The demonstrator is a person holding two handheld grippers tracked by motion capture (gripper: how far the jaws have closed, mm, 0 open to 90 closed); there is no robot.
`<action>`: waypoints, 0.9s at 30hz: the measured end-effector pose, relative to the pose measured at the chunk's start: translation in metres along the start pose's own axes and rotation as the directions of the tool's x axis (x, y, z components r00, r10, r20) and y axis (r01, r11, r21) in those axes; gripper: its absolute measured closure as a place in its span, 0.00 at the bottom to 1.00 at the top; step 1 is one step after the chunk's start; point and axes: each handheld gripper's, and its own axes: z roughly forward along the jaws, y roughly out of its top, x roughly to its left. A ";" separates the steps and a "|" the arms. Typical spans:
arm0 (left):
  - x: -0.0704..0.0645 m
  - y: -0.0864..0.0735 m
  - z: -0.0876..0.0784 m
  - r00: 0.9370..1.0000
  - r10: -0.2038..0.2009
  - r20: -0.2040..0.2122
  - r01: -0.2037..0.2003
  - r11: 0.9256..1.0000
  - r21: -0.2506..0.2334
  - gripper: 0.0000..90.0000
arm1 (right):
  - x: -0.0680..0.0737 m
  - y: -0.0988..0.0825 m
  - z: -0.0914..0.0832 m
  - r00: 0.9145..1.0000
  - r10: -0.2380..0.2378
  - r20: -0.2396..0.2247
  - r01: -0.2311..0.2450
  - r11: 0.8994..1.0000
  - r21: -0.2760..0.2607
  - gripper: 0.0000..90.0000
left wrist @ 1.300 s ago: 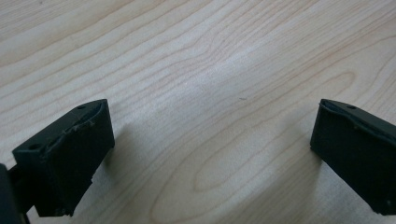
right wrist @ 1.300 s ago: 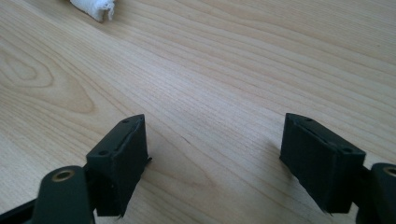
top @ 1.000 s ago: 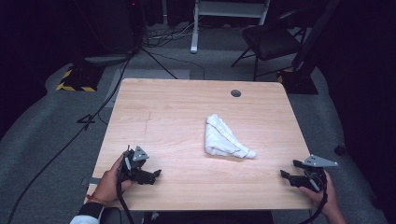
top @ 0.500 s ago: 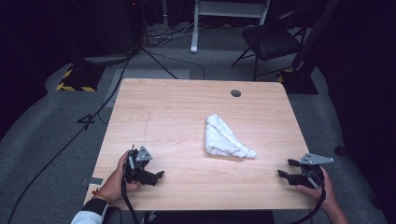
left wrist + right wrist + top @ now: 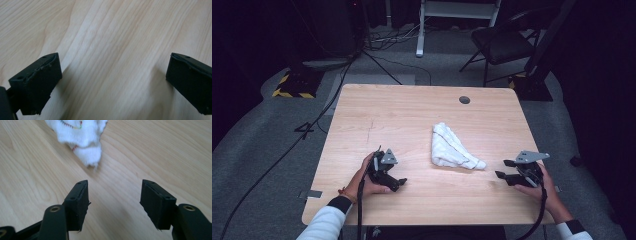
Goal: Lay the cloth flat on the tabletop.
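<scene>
One white terry cloth [image 5: 454, 148], bunched into a rough wedge, lies on the pale wooden desk [image 5: 412, 115] right of centre, its long axis running from the far end down to a pointed corner at the near right. That corner points toward the right tongs [image 5: 504, 169], which sit just beside it at the near right edge, jaws apart around bare wood and lately narrowing. The right gripper view shows coloured stitching along the cloth's hem, with no legible writing. Well apart at the near left, the left tongs [image 5: 398, 183] gape wide over bare desk. The right hand is nearer, so it likely reaches first.
</scene>
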 end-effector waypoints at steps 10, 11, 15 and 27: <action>-0.009 0.028 0.025 0.999 0.031 0.033 -0.031 1.000 -0.005 0.01 | 0.012 0.033 0.038 0.996 -0.071 -0.053 0.074 0.996 0.057 0.45; -0.011 0.031 0.028 0.999 0.030 0.031 -0.030 1.000 -0.006 0.01 | 0.012 0.032 0.041 0.996 -0.066 -0.061 0.070 0.996 0.061 0.45; -0.018 0.045 0.037 0.999 0.036 0.042 -0.035 0.999 -0.009 0.05 | 0.005 0.027 0.048 0.997 -0.015 -0.080 0.020 0.998 0.066 0.49; -0.039 0.092 0.028 0.992 0.114 0.056 -0.103 0.979 -0.175 0.24 | 0.017 0.030 0.052 0.992 -0.060 -0.115 0.063 0.998 0.024 0.92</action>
